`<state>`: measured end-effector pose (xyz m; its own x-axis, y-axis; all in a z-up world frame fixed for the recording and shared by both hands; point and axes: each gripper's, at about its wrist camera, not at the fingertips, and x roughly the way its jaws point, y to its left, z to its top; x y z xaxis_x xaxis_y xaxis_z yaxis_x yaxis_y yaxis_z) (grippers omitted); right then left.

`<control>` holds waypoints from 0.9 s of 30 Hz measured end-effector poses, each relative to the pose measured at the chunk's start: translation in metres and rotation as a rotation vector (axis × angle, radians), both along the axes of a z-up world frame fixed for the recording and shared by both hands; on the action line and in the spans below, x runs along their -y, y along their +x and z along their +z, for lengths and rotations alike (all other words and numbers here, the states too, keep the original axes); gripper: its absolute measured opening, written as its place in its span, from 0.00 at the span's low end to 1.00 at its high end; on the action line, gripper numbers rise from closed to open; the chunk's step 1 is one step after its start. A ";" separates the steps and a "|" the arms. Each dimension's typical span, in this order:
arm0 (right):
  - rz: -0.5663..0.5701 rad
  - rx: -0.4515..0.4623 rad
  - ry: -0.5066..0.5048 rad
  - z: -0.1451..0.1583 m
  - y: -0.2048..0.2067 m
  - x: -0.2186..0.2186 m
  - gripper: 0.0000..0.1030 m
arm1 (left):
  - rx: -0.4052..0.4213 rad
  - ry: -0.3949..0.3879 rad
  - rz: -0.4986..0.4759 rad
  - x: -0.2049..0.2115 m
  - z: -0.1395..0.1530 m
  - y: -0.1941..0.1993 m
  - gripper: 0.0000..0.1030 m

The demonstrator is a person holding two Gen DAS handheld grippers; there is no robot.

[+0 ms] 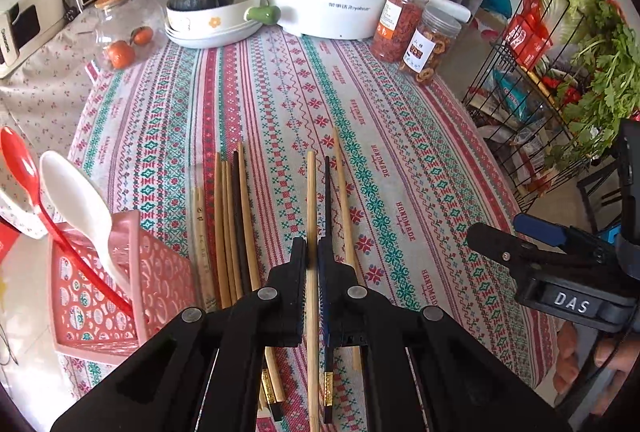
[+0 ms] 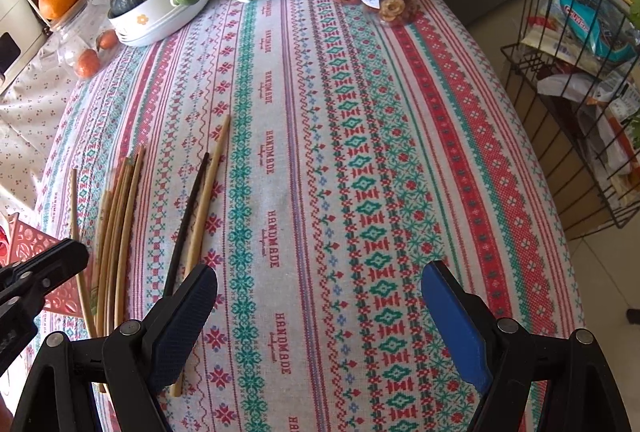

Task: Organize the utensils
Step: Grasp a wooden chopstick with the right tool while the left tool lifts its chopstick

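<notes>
Left gripper point(image 1: 312, 252) clamped on light chopstick point(image 1: 311, 192), lifted off bench point(image 1: 400, 136). Next: carry to pink basket point(image 1: 120, 288), drop in. Right gripper point(image 2: 320, 296) wide, empty.

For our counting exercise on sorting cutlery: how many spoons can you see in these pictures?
2. A red spoon and a white spoon both stand in the pink basket, at the left of the left wrist view. The basket could hide others.
</notes>
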<state>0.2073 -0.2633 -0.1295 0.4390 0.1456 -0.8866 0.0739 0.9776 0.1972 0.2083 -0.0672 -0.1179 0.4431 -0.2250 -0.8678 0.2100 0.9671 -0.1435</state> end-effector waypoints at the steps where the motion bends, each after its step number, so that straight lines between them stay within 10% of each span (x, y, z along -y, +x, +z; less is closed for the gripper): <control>1: 0.001 0.000 0.004 0.000 0.001 -0.003 0.85 | 0.015 -0.004 -0.002 -0.005 0.006 -0.005 0.05; 10: -0.001 -0.026 0.098 -0.008 0.021 -0.030 0.84 | 0.119 -0.047 -0.015 -0.043 0.051 -0.046 0.05; 17: -0.016 -0.057 0.160 -0.036 0.053 -0.041 0.48 | 0.155 -0.071 -0.049 -0.063 0.067 -0.072 0.05; 27: -0.012 -0.057 0.128 -0.057 0.090 -0.065 0.21 | 0.171 -0.072 -0.062 -0.091 0.071 -0.085 0.05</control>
